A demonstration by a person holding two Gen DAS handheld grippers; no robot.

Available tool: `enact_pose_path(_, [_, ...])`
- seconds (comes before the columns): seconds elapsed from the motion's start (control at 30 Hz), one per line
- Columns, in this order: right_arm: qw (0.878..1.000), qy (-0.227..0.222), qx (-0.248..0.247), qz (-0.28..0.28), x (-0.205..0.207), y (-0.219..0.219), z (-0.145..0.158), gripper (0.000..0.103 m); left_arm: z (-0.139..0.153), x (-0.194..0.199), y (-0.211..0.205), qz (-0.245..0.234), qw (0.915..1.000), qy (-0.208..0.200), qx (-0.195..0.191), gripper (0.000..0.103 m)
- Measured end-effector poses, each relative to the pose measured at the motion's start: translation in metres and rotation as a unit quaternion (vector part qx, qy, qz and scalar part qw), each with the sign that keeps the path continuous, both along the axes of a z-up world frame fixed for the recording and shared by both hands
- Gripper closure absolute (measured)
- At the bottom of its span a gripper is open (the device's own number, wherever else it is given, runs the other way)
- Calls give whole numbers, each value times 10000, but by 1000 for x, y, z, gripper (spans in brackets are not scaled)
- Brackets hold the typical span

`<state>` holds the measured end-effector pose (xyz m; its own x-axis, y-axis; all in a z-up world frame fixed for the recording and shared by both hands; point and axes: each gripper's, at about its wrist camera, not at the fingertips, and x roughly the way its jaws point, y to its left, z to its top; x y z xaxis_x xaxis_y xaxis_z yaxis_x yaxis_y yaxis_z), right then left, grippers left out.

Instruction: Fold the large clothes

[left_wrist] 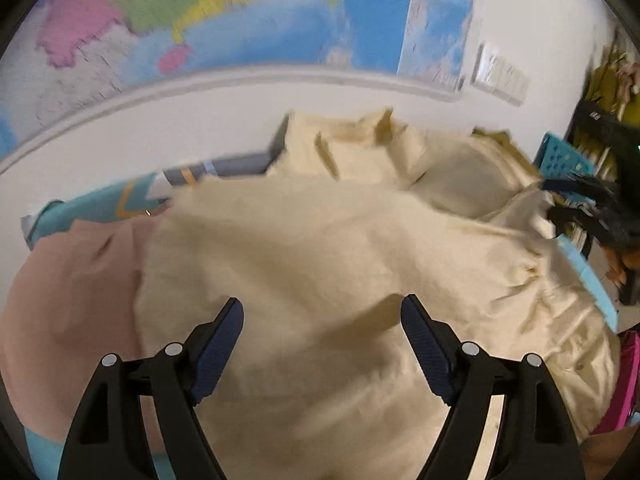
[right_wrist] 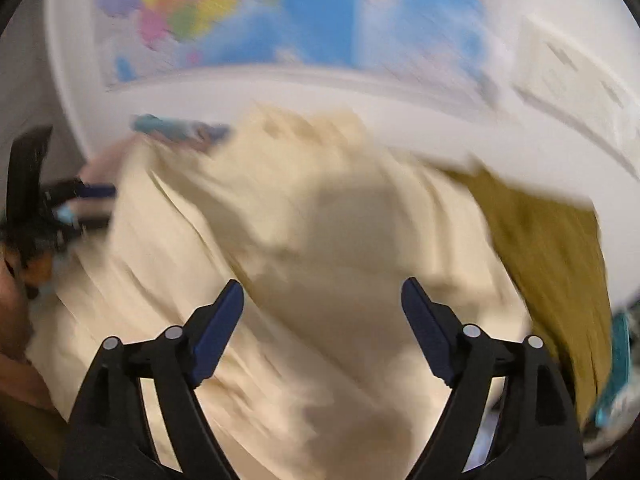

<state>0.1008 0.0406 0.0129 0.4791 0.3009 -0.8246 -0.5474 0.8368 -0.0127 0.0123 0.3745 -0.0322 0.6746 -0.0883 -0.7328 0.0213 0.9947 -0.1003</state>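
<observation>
One large cream garment (left_wrist: pixel 320 248) is seen spread and rumpled over the surface, its bulk lying directly ahead of both tools; judged from the loose bunching at the far edge, no clean fold has been made yet. The left tool (left_wrist: pixel 322 320) is held above the near part of the cloth with its jaws wide apart and nothing between them, probably so that an edge or a layer can be taken next. The right tool (right_wrist: pixel 322 304) is likewise spread wide and empty over the same cream garment (right_wrist: pixel 304 240); its view is heavily smeared by motion, so detail of the cloth there cannot be read. In the left view the right tool (left_wrist: pixel 576 204) is seen at the garment's right edge, close to or touching the cloth; which cannot be told. Other textiles counted: one pink cloth (left_wrist: pixel 72 292) under the cream garment at its left side, one olive cloth (right_wrist: pixel 548 256) beside it at the right, one magenta item (left_wrist: pixel 624 380) only partly in view. One teal patterned sheet (left_wrist: pixel 104 204) covers the surface. One blue perforated basket (left_wrist: pixel 560 156) stands beyond the right edge. Two wall maps (left_wrist: pixel 224 12) are hung on the wall behind.
</observation>
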Motion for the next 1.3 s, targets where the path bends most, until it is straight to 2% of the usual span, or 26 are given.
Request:
enact_pose_path(0.07, [9996, 147, -76, -223, -5, -16, -14, 22, -13, 16, -4, 128, 9994, 277, 174, 25])
enact_pose_path(0.13, [9986, 424, 228, -233, -10, -30, -29, 22, -20, 25, -4, 219, 9985, 451, 224, 25])
enact_pose_path(0.2, [9977, 558, 356, -131, -15, -27, -41, 29, -25, 30, -4, 324, 9974, 565, 322, 25])
enact_pose_path(0.27, [9987, 465, 212, -42, -17, -29, -43, 52, -25, 30, -6, 377, 9968, 581, 407, 25])
enact_pose_path(0.3, [9988, 436, 231, -49, -18, -24, -41, 61, -24, 29, -7, 392, 9967, 583, 417, 25])
enact_pose_path(0.33, [9986, 403, 354, 8, -19, -26, -36, 75, -23, 28, -8, 394, 9967, 569, 430, 25])
enact_pose_path(0.4, [9991, 157, 388, 85, -23, -27, -20, 83, -18, 23, -12, 379, 9972, 466, 444, 25])
enact_pose_path(0.53, [9977, -315, 597, -48, -23, -30, 8, 84, -1, 15, -17, 285, 9982, 178, 500, 25])
enact_pose_path(0.6, [9972, -402, 625, -94, -18, -31, 11, 84, -3, 21, -16, 336, 9979, 279, 487, 25])
enact_pose_path(0.7, [9944, 150, 1031, -173, -9, -41, -3, 80, -17, 35, -14, 515, 9954, 551, 591, 25])
enact_pose_path(0.73, [9945, 252, 974, -297, -9, -45, -7, 72, -21, 36, -12, 527, 9949, 598, 622, 25])
enact_pose_path(0.8, [9956, 127, 854, -372, -16, -49, -7, 71, -27, 36, -8, 557, 9948, 646, 561, 25])
enact_pose_path(0.87, [9951, 114, 955, -249, -26, -52, -3, 71, -27, 33, -7, 548, 9950, 615, 573, 25])
enact_pose_path(1.0, [9977, 104, 659, -93, -33, -43, -10, 71, -27, 32, -7, 547, 9951, 596, 562, 25])
enact_pose_path(1.03, [9977, 159, 647, -105, -30, -40, -14, 74, -27, 32, -8, 554, 9951, 577, 582, 25])
enact_pose_path(1.07, [9982, 141, 573, -118, -29, -38, -16, 92, -28, 32, -8, 518, 9950, 610, 601, 25])
enact_pose_path(1.1, [9988, 72, 475, -91, -30, -35, -16, 100, -27, 31, -9, 520, 9950, 600, 614, 25])
enact_pose_path(1.17, [9988, -119, 481, -15, -35, -34, -8, 100, -25, 28, -9, 511, 9953, 569, 599, 25])
enact_pose_path(1.3, [9908, -962, 948, -117, -47, -47, 46, 100, -9, 16, -7, 362, 9982, 340, 330, 25])
